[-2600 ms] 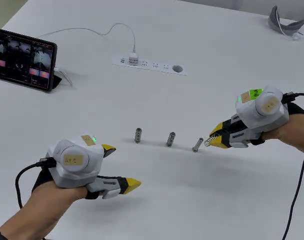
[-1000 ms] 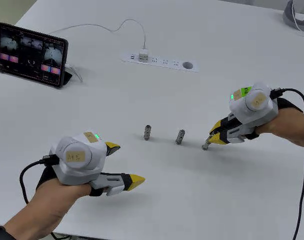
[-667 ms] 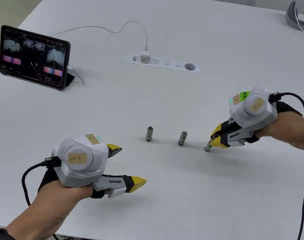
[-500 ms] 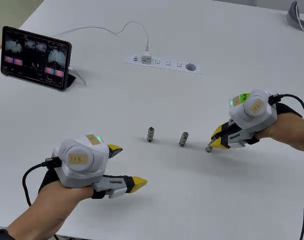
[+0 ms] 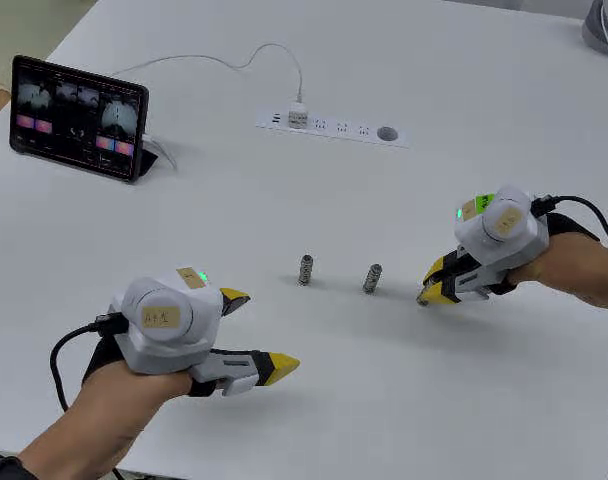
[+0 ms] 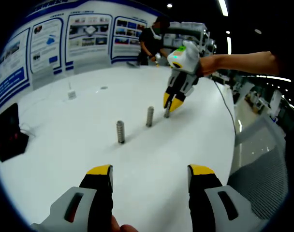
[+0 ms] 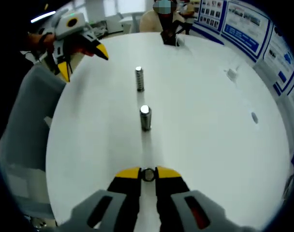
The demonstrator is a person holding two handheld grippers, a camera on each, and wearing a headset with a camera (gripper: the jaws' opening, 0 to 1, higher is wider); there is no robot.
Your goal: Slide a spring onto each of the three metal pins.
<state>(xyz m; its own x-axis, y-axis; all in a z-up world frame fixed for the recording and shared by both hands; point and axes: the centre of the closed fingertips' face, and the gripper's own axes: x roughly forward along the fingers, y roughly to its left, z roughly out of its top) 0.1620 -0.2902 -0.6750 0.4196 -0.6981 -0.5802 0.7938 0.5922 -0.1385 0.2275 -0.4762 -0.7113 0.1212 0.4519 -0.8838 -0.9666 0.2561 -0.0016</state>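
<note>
A tablet [image 5: 79,117] with a lit screen stands at the far left of the white table [image 5: 404,400]. A white cable [image 5: 234,55] loops from near it to a power strip [image 5: 331,128] lying further right. None of these stands between the grippers and the pins.

The left gripper [image 5: 261,330] hangs just over the near side of the table, its yellow-tipped jaws wide apart and holding nothing. In its own view [image 6: 150,170] the row of pins shows through the gap.

The first pin [image 5: 305,269] and the second pin [image 5: 373,278] stand upright near the middle, each with a spring sleeved over it. They are just apart from one another.

The third pin [image 5: 421,299] is just right of them, under the tips of the right gripper [image 5: 431,283]. Its lower end shows below those tips in the left gripper view [image 6: 167,113]. In the right gripper view the jaws [image 7: 147,173] are closed onto a small metal ring, the end of the third spring [image 7: 147,174], with the other two pins in line beyond.

2.6 seconds ago the third pin leaned, and the bare coils of the spring reached from the right gripper's tips to the pin's top. Since then the right gripper has come down and in, and the coils no longer show in the head view. The left gripper has kept its open pose.
</note>
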